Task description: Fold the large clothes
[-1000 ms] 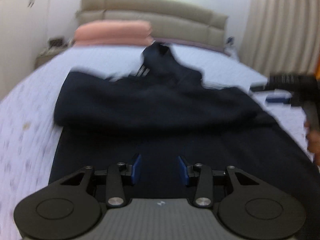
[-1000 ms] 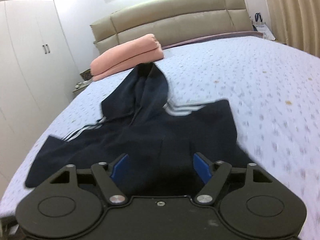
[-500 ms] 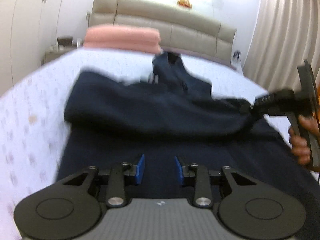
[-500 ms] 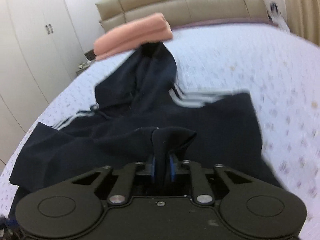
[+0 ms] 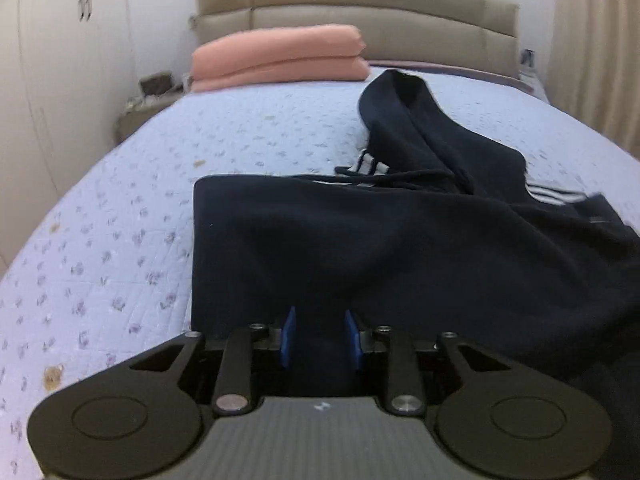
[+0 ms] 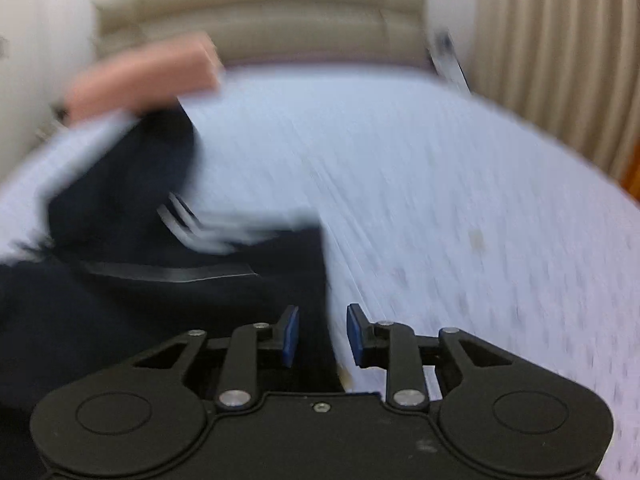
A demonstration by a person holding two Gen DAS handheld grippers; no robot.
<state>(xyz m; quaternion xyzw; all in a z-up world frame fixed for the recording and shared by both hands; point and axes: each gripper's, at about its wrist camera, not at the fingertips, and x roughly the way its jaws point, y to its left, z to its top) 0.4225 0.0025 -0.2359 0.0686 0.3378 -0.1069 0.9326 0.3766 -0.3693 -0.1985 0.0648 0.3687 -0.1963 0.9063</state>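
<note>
A dark navy hoodie (image 5: pixel 400 240) with white stripes lies spread on the bed, its hood (image 5: pixel 404 112) pointing toward the headboard and one sleeve folded across the body. My left gripper (image 5: pixel 318 338) is open, its blue pads (image 5: pixel 287 336) over the near hem of the hoodie, with dark cloth between them. In the blurred right wrist view my right gripper (image 6: pixel 322 334) is open and empty at the hoodie's right edge (image 6: pixel 312 280), half over cloth, half over the bedspread.
The bed has a pale lilac floral bedspread (image 5: pixel 120 240). A folded pink blanket (image 5: pixel 280 58) lies by the beige headboard (image 5: pixel 360 12). A white wardrobe (image 5: pixel 48 80) and a nightstand (image 5: pixel 148 104) stand at left. Curtains (image 6: pixel 560 60) hang at right.
My right gripper was shut on a fold of the hoodie half a second ago; it has let go, opened and swung right. My left gripper has come lower and closer over the hem.
</note>
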